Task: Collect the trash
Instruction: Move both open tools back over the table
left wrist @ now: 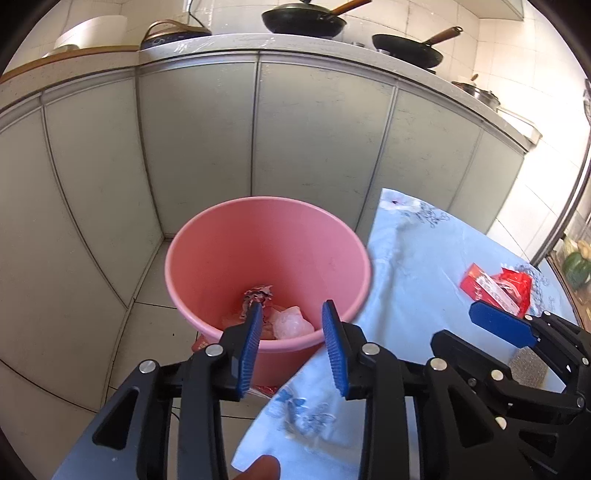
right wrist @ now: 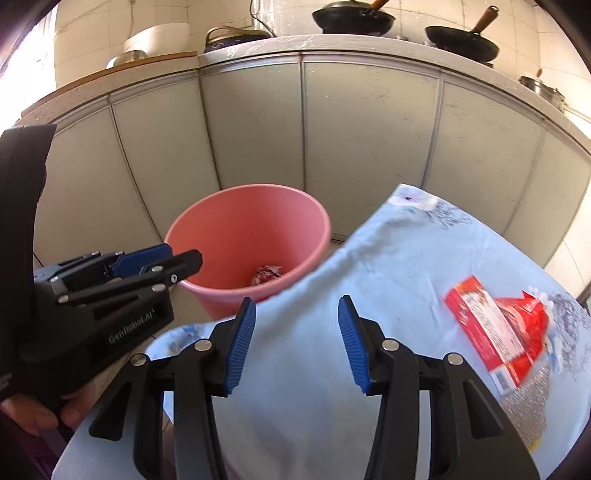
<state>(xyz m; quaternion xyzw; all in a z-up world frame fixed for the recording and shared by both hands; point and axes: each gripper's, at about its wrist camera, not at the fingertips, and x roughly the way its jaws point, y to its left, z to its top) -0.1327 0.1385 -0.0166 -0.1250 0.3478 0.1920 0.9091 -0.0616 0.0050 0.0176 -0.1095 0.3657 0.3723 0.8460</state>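
A pink bin (left wrist: 207,229) (right wrist: 207,221) stands on the tiled floor beside the table. In it lie a crumpled foil wrapper (left wrist: 258,293) (right wrist: 266,275) and a white wad of plastic (left wrist: 291,324). My left gripper (left wrist: 291,308) hangs open over the bin's near rim, with nothing between its blue pads; it shows from the side in the right wrist view (right wrist: 162,258). My right gripper (right wrist: 297,306) is open above the pale blue tablecloth (right wrist: 369,258), holding nothing. A red carton with a torn red wrapper (right wrist: 491,325) (left wrist: 495,288) lies on the cloth to its right.
Grey cabinet doors (left wrist: 317,125) run behind the bin under a counter with two woks (left wrist: 303,20), a pot and a white cooker. A silvery pad (right wrist: 528,398) lies near the carton. A red scrap (left wrist: 199,343) rests on the floor by the bin.
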